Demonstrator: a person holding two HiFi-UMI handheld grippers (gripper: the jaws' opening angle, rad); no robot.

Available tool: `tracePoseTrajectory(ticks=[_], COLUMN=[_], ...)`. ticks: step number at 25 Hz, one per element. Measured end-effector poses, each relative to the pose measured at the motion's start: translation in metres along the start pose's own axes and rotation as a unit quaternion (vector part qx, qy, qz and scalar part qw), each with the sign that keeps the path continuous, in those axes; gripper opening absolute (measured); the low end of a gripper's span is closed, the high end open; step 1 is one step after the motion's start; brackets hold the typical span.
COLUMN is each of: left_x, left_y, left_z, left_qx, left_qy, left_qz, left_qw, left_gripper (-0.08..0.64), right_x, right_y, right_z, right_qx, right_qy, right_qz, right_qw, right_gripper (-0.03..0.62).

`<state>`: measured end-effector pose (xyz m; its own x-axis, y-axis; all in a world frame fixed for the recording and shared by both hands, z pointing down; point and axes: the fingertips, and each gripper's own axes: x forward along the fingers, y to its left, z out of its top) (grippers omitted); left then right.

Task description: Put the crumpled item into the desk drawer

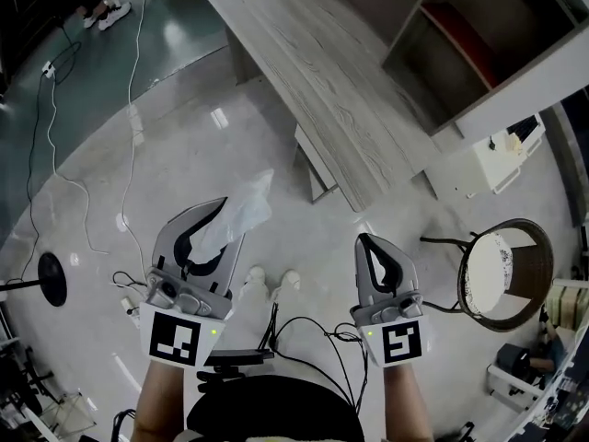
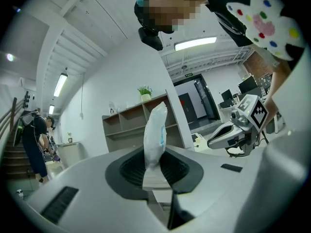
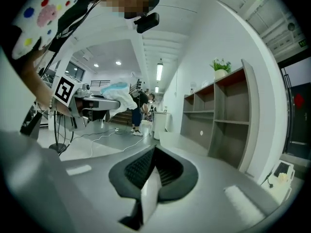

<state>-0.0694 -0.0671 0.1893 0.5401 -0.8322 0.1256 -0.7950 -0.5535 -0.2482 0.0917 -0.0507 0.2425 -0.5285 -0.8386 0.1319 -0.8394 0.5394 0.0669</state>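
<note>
over a glossy grey concrete floor point(image 1: 230, 127), the person stands a little back from the long grey wood-grain desk point(image 1: 322, 81), with a grey open shelf unit point(image 1: 460, 35) beyond it. the step in hand looks like the carry: the item is picked up and the drawer is not yet reached. the left gripper point(image 1: 213, 224) is clamped on the white crumpled plastic-like wrapper point(image 1: 244, 205), which sticks out past its tips, in the air and well apart from the desk. the right gripper point(image 1: 368, 245) is held beside it, jaws pressed together on nothing. next, the free right gripper probably has to open the drawer, which calls for parting its jaws at the front first. a pale panel point(image 1: 313, 159) under the desk's near end may be that drawer, though this cannot be told for sure. only the head view shows the desk top and the gap to it. only the left gripper view shows the pads biting the wrapper's lower end. the right gripper view shows its own ribbed pads meeting.
</note>
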Motion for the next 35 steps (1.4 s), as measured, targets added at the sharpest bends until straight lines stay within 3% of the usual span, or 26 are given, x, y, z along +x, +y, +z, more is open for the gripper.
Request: tracePoseTrajectory(ticks=[7,13,21,31,35], left_x=[0.014,0.025,0.041,0.068,0.077], left_y=[0.008,0.007,0.006,-0.009,-0.010], left_z=[-0.059,-0.112,-0.172,-0.230,-0.242], left_qx=[-0.025,-0.034,-0.039,-0.051,-0.050], left_qy=[0.013,0.021,0.030,0.041,0.042], left_qz=[-0.010,-0.012,-0.018,-0.022,-0.025], left_qw=[0.9996,0.9991,0.9986,0.9976,0.9976], left_gripper=[0.067,0.067,0.067,0.067,0.067], right_x=[0.046,0.074,0.107,0.148,0.166], right_y=[0.029,0.037,0.025,-0.010,-0.018], right_z=[-0.066,-0.147,-0.256,-0.357,-0.381], right_qx=[0.030,0.104,0.188,0.301,0.339], right_qy=[0.023,0.043,0.061,0.048,0.039], right_qz=[0.041,0.046,0.006,-0.058,-0.065], right_qw=[0.998,0.993,0.980,0.951,0.938], right_gripper=[0.009,0.009,0.011,0.011,0.093])
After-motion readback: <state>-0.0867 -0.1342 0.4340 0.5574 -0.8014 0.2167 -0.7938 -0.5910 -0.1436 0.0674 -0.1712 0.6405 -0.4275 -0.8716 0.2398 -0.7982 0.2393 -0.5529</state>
